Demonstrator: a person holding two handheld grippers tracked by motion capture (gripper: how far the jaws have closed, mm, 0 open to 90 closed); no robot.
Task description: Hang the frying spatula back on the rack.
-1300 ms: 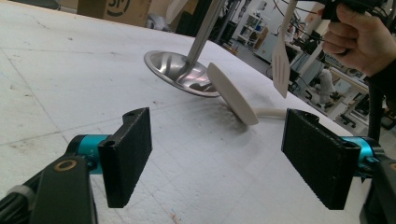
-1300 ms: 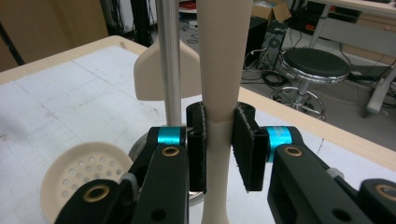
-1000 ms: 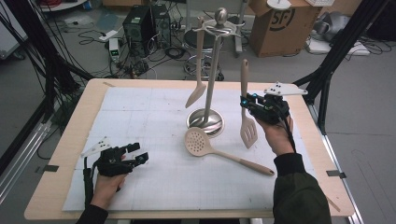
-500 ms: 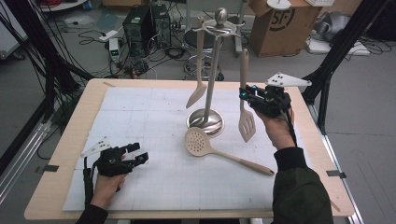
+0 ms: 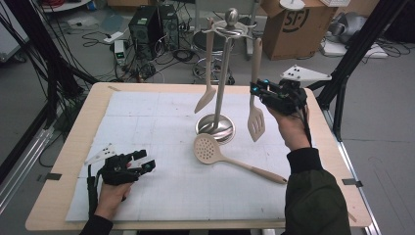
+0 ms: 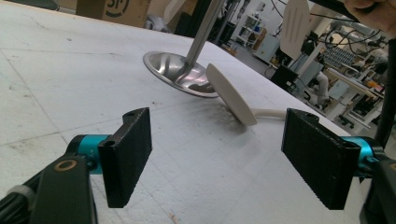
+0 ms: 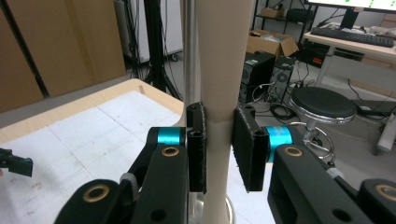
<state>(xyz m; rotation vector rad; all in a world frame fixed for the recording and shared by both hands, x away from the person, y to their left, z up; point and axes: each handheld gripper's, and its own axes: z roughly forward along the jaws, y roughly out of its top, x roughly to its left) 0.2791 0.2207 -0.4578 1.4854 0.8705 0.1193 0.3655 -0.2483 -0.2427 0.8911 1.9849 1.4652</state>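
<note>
My right tongs [image 5: 258,89] grip the handle of a slotted turner [image 5: 255,122] partway up, jaws pressed narrow on either side of it, as the right gripper view shows [image 7: 219,149]. The turner hangs upright, blade down and clear of the worktop [image 5: 73,147], its long axis running nearly parallel to the pole of the steel utensil stand [image 5: 222,83] just to its left. Its handle end sits close below the stand's top arms, and that is the relation the next move turns on, I judge: the handle tip must come up and across to a free hook, beside the spoon [image 5: 207,93] already hanging there. My right hand is the near one; my left tongs [image 5: 139,164] rest on the white mat at the near left, jaws wide with nothing between them [image 6: 219,158], well apart from the stand.

A skimmer [image 5: 208,148] lies flat on the mat, its round head touching or just beside the stand's dished base, its handle pointing toward the near right.

Against the picture from a second ago, the turner rides higher, its blade further off the mat; my left hand sits where it was.
</note>
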